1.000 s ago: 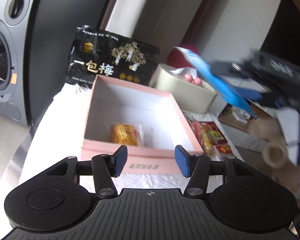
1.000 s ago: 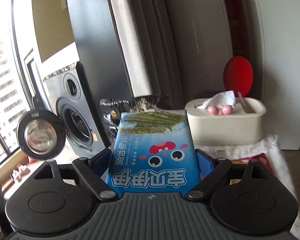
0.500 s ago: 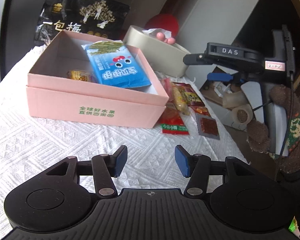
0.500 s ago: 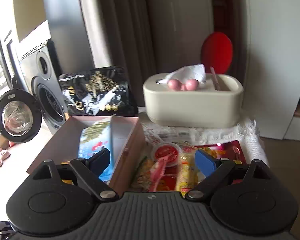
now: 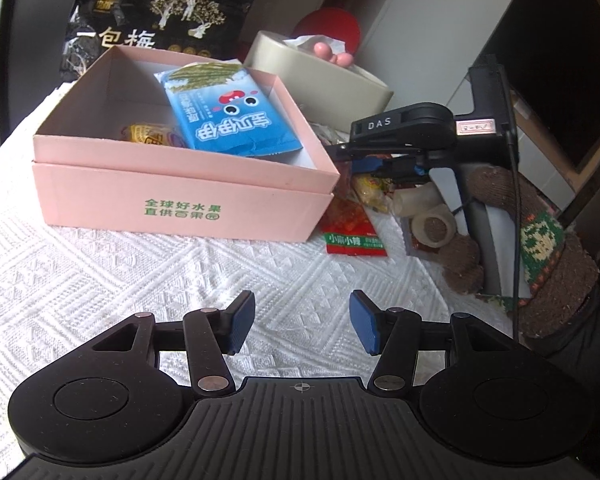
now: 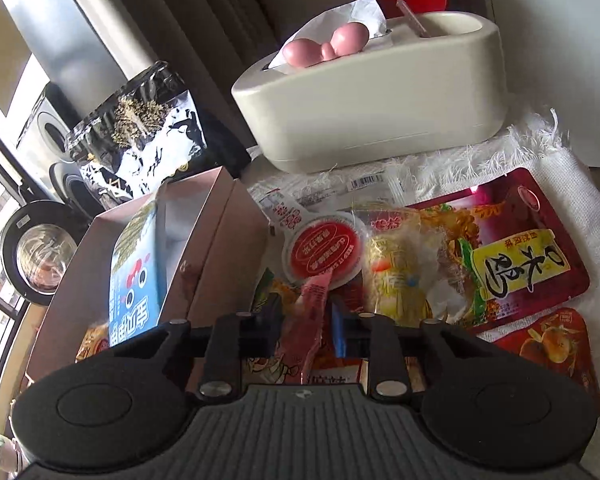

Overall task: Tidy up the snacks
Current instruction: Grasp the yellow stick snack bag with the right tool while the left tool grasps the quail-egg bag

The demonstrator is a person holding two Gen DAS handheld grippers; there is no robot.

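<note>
White textured cloth (image 5: pixel 100 280) covers the table, and a broad bare stretch of it is seen between the left gripper (image 5: pixel 302 330) and the pink box (image 5: pixel 180 204). That gripper is held low over this stretch with its jaws wide and nothing between them. To the box's right the room narrows: a pile of snack packets (image 6: pixel 440 248) is crowded between the box wall and the cloth's fringed edge, with a cream tissue holder (image 6: pixel 380 100) behind it and a black snack bag (image 5: pixel 160 12) standing behind the box. Inside the open box a blue packet (image 5: pixel 228 120) is propped on the right wall, and a small yellow packet (image 5: pixel 148 136) lies on the floor beside it. At the pile, the right gripper (image 6: pixel 304 320) is seen with its jaws closing narrowly around a pink sachet (image 6: pixel 306 320), just outside the box wall.
</note>
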